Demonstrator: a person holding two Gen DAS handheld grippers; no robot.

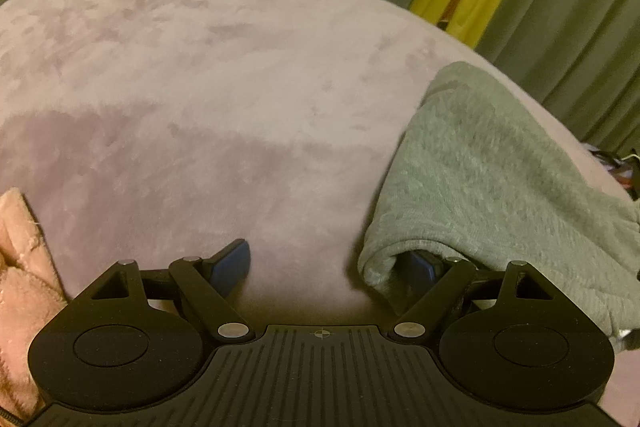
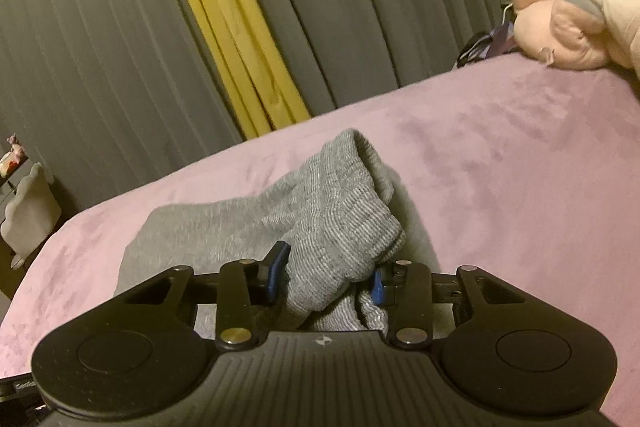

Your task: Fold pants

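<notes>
Surface: we saw a bed under a pale pink-purple plush blanket [image 1: 208, 75], its nap brushed into darker and lighter patches.
Pants: we found the grey pants [image 1: 492, 179] lying on the blanket near its far edge, one ribbed end bunched and raised off it.
Plush toy: we noted a pink and cream soft toy [image 2: 576, 23] resting on the blanket's far corner.
Pink cloth: we saw a fuzzy peach-pink fabric [image 1: 20, 287] at the near edge.

bed: pink plush cover [image 2: 500, 155] | curtains: grey [image 2: 100, 47] hung behind bed, yellow strip [image 2: 224, 39] between grey panels | plush toy [image 2: 572, 31]: pink, lay at bed's far right corner | peach fleece [image 1: 20, 291]: at bed's near left edge
</notes>
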